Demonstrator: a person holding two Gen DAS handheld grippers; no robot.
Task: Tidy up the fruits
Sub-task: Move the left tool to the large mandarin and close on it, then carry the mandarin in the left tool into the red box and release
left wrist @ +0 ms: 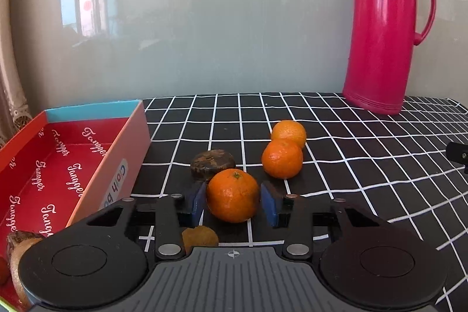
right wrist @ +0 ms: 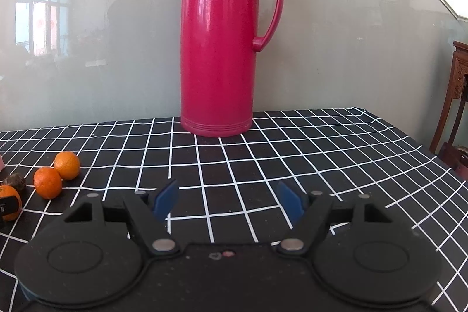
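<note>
A tangerine (left wrist: pixel 233 196) rests on the black checked tablecloth (left wrist: pixel 351 165), and my left gripper (left wrist: pixel 233 192) is shut on it, one blue pad against each side. Just behind it lies a dark brown fruit (left wrist: pixel 213 164). Two more tangerines (left wrist: pixel 282 158) (left wrist: pixel 289 132) sit touching each other to the right. An open red box (left wrist: pixel 58 165) stands at the left with a brown fruit (left wrist: pixel 20 247) in its near corner. My right gripper (right wrist: pixel 226 190) hovers open over bare cloth, nothing between its fingers. In the right wrist view the tangerines (right wrist: pixel 47 183) (right wrist: pixel 67 165) lie far left.
A tall pink thermos (left wrist: pixel 383 28) (right wrist: pixel 218 48) stands at the back by the glossy wall. A small yellowish dried piece (left wrist: pixel 200 236) lies under the left gripper. A wooden chair (right wrist: pixel 456 107) stands past the table's right edge.
</note>
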